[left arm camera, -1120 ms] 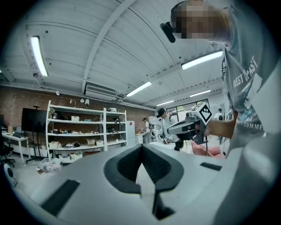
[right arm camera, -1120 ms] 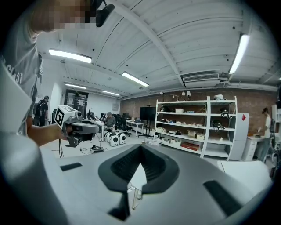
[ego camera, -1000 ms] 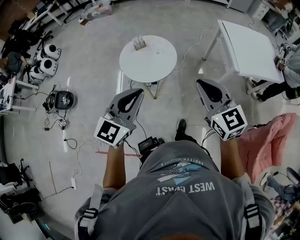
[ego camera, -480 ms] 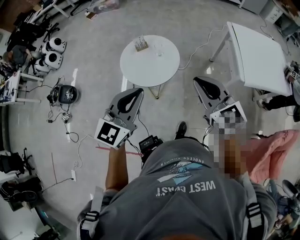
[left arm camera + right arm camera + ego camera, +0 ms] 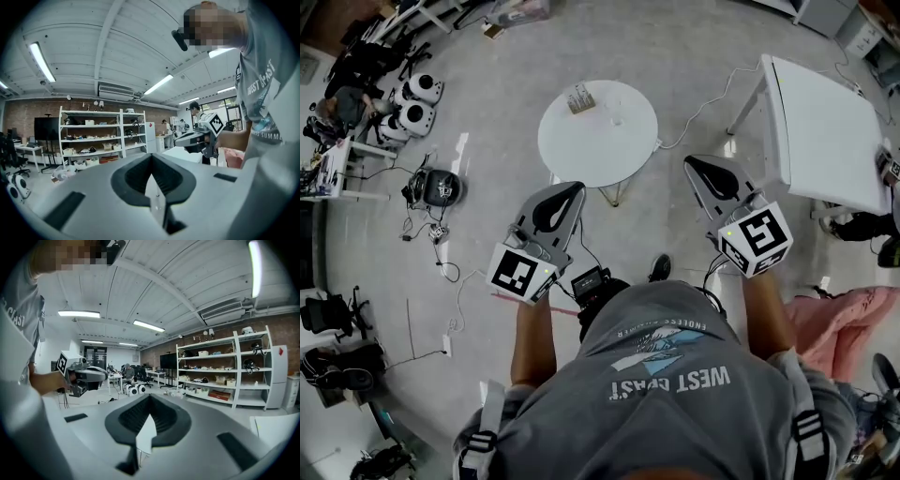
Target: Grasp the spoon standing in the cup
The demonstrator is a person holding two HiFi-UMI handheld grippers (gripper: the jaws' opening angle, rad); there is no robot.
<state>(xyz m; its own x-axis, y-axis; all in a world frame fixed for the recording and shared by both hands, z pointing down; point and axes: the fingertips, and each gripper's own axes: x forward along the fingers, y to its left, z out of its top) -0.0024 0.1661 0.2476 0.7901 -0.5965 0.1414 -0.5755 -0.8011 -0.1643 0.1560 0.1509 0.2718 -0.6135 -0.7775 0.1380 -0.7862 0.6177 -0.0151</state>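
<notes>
A person in a grey T-shirt (image 5: 675,375) stands on a concrete floor and holds a gripper out in front of each hand, at about waist height. The left gripper (image 5: 578,187) is clenched, its two jaws meeting at the tips with nothing between them. The right gripper (image 5: 689,161) is clenched and empty in the same way. Both point forward, well apart from each other, and touch nothing.

Ahead of the person, well beyond both grippers, stands a round white table (image 5: 597,150). On its far half sit a small holder (image 5: 578,97) with thin pieces standing up out of it and, near it to the right, what looks like a small clear cup (image 5: 617,119). The spoon is too small to make out from here, so I cannot tell which way it points or leans.

A square white table (image 5: 825,131) stands to the right.
</notes>
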